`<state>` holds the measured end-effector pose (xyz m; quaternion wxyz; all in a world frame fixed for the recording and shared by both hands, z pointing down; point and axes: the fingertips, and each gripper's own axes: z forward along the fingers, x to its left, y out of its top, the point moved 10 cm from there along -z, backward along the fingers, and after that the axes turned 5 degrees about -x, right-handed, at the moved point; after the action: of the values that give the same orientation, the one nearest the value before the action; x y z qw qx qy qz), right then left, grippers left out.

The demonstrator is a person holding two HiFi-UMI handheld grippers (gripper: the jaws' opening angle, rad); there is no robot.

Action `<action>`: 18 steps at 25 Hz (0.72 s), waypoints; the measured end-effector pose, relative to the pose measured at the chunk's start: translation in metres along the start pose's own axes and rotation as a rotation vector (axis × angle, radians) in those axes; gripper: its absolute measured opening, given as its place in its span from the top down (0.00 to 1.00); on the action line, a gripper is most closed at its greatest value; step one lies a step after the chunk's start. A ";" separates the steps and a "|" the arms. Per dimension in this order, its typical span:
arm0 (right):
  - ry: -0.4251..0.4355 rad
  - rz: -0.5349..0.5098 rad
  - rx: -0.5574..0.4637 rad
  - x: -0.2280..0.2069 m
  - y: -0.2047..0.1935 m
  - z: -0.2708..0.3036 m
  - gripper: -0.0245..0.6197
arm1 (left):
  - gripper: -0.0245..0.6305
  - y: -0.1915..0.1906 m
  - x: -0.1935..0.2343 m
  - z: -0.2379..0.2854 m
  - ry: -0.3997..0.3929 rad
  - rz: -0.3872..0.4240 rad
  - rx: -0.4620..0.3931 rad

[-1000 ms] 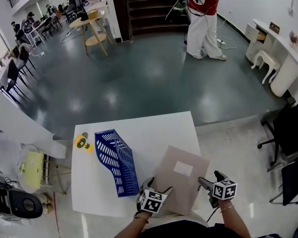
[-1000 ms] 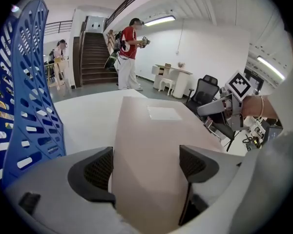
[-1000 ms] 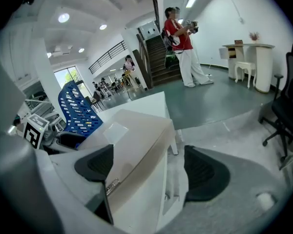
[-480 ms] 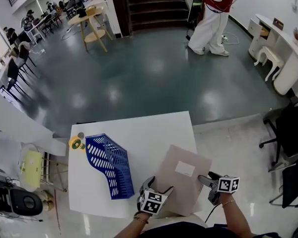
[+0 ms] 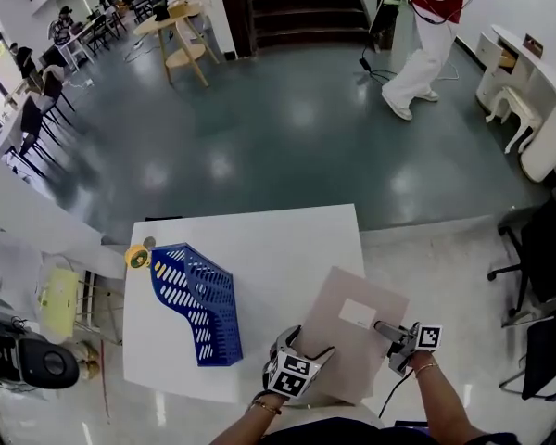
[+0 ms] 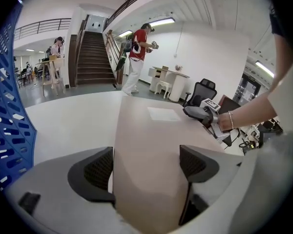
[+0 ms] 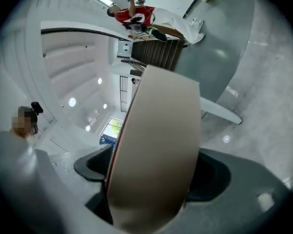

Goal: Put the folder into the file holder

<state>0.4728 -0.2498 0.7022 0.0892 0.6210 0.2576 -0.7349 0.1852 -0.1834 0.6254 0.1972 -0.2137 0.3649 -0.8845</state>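
Gripping folder [image 5: 346, 346], apart from file holder [image 5: 193, 299]

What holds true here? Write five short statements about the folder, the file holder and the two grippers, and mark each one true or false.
1. The left gripper and the right gripper are both shut on the tan folder. True.
2. The folder already sits inside the file holder. False: it is outside the holder, held by both grippers.
3. The blue file holder is on the white table. True.
4. The file holder is to the right of the folder in the head view. False: it is to the folder's left.
5. The folder carries a white label. True.
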 end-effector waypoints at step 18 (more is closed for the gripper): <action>0.031 -0.122 -0.143 0.082 0.008 -0.010 0.53 | 0.32 0.011 -0.007 -0.035 -0.053 0.045 -0.172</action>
<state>0.4675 -0.2367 0.6205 0.0842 0.6074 0.3482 -0.7091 0.1753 -0.1673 0.5931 0.2076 -0.2451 0.4391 -0.8391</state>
